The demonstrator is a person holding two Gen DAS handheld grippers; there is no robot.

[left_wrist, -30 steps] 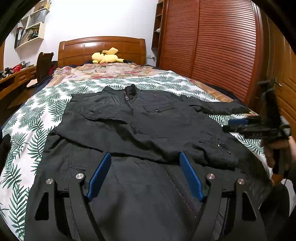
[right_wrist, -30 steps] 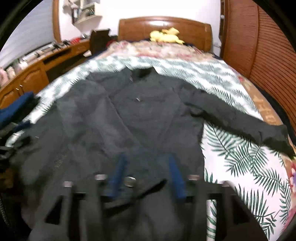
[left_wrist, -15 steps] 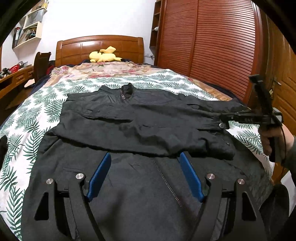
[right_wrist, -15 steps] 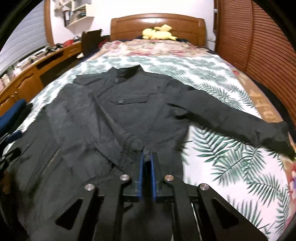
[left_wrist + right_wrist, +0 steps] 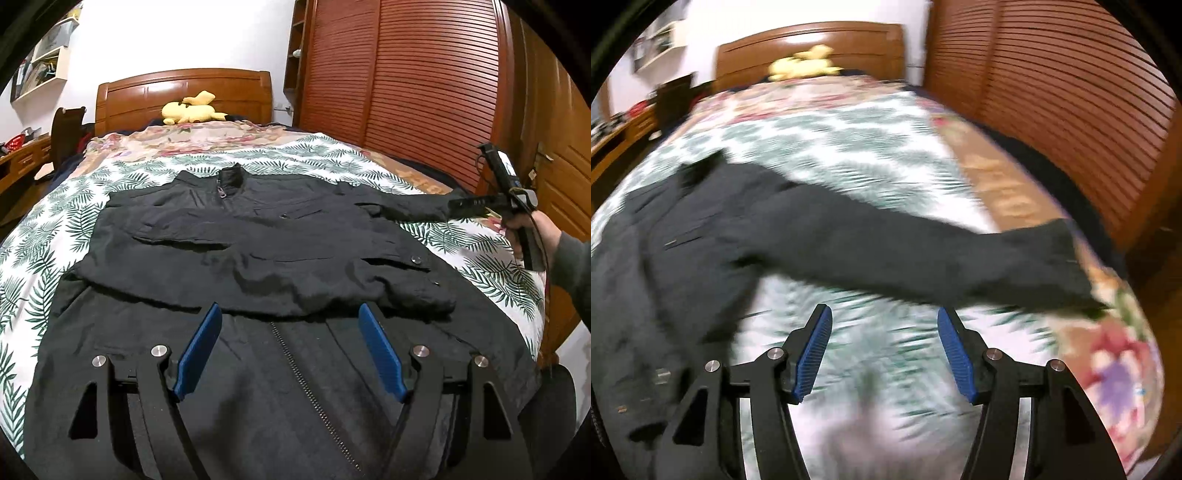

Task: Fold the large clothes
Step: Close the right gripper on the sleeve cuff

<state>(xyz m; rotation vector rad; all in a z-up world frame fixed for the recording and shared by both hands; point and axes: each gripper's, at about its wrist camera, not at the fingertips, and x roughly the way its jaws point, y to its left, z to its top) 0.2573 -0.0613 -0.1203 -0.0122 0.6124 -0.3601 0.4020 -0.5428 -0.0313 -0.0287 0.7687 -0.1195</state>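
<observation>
My right gripper [image 5: 884, 349] has let go of the jacket's folded edge and swung out over the leaf-print bedspread [image 5: 871, 147]; its jaws are opening with nothing between them. My left gripper [image 5: 290, 350] hovers released above the zipper [image 5: 314, 398]. The black jacket [image 5: 258, 251] lies flat on the bed, one sleeve [image 5: 923, 254] stretched toward the wardrobe [image 5: 424, 85].

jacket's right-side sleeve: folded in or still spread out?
Spread. The sleeve lies straight out from the jacket across the leaf-print bedspread, cuff near the bed edge.
</observation>
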